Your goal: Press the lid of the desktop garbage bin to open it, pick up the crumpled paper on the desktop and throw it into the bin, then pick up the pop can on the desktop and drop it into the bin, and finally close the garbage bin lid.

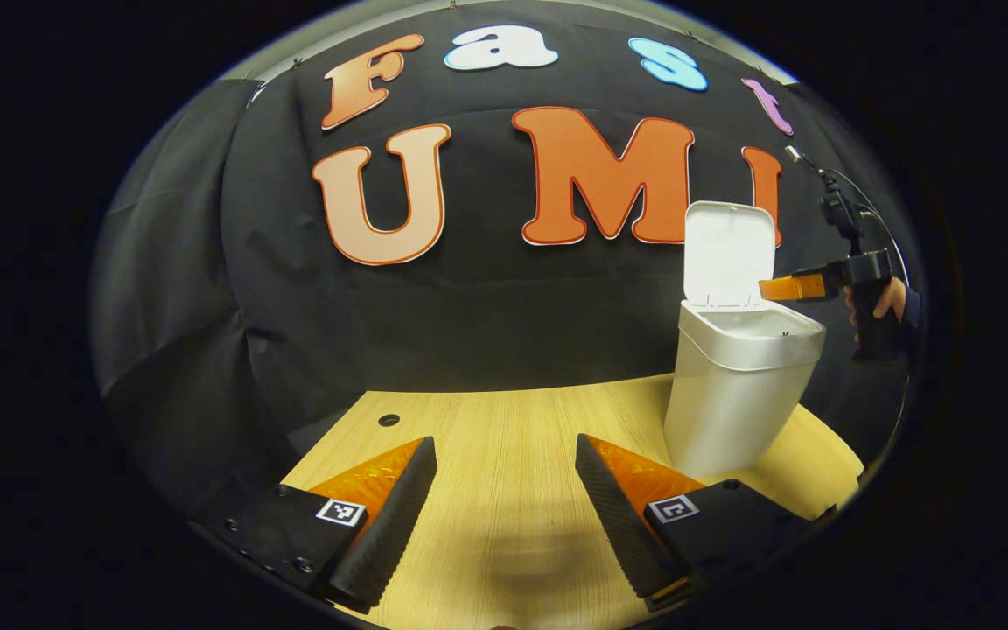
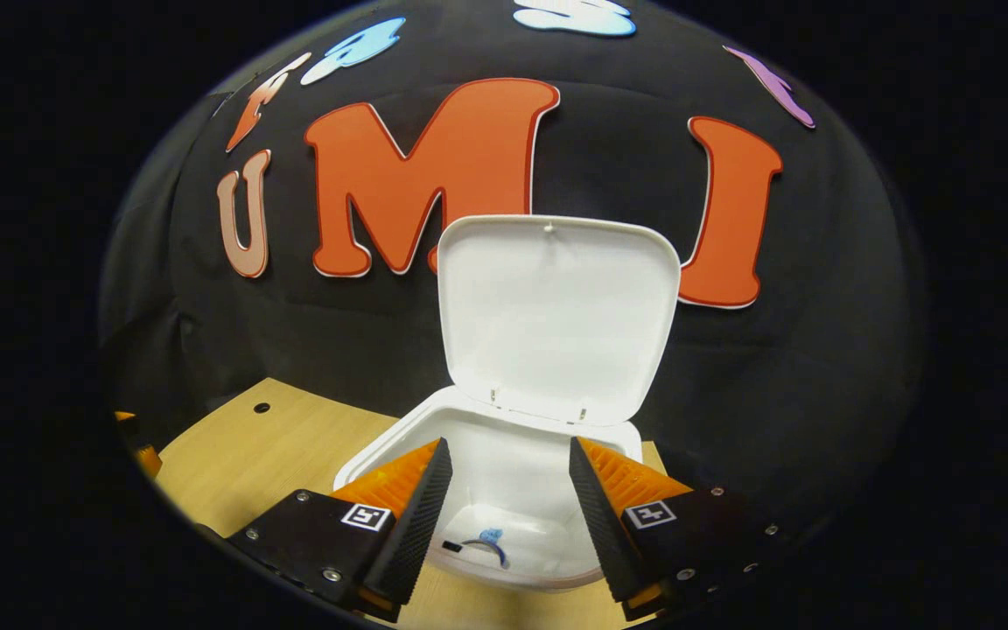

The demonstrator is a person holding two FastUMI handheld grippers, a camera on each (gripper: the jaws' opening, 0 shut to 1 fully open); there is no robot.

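The bin stands on the worktop, lid raised; both jaws are spread and empty, the right gripper held above its mouth. Something blue lies inside; closing the lid is judged near.

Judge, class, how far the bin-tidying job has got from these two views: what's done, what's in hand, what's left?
Done: the bin stands with its lid raised, and something lies at the bottom, too partly hidden to identify. In hand: nothing; the right gripper hangs open above the opening, and the left gripper is open over the table. Left: at least closing the lid; whether both items are in can't be confirmed.
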